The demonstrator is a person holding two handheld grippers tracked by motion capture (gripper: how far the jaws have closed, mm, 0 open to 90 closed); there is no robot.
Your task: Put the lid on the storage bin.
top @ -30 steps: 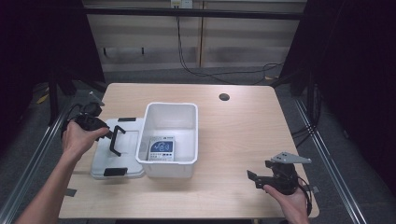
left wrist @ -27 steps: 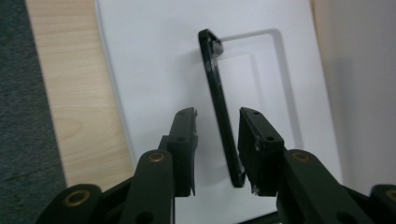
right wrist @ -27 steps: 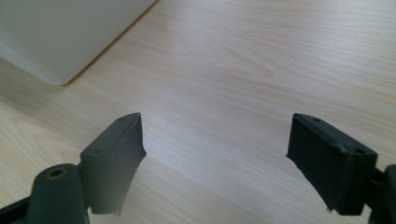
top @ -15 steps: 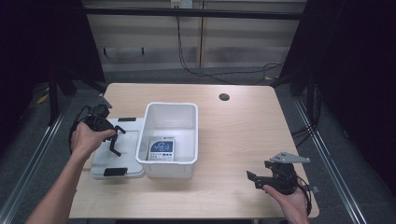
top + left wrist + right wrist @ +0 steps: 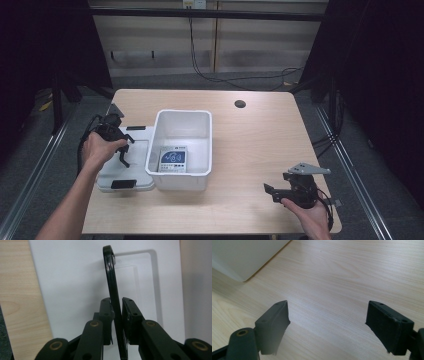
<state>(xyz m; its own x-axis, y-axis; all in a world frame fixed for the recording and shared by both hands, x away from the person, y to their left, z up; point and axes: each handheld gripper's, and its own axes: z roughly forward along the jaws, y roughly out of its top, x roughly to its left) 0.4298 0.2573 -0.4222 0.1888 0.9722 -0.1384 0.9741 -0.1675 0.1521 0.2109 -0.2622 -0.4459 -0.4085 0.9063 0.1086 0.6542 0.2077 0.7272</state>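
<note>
Your left gripper (image 5: 116, 315) had just been closing, and both pads were pinched on the black handle (image 5: 111, 285) of the white lid (image 5: 75, 285), w/ the thin handle standing on edge between the jaws. In the high view that gripper (image 5: 121, 150) sat over the lid (image 5: 137, 150), approx mid-lid. The lid lay flat on the table (image 5: 260, 140), right up against the left wall of the white bin (image 5: 182, 120). Inside the bin there was a small blue-and-white packet (image 5: 173, 160) on the floor of it.

Your right gripper (image 5: 327, 325) was spread wide w/ nothing between the jaws, just bare wood under it. In the high view it (image 5: 272, 191) hung near the front right corner of the table, well apart from the bin, jaws pointing left toward it.
</note>
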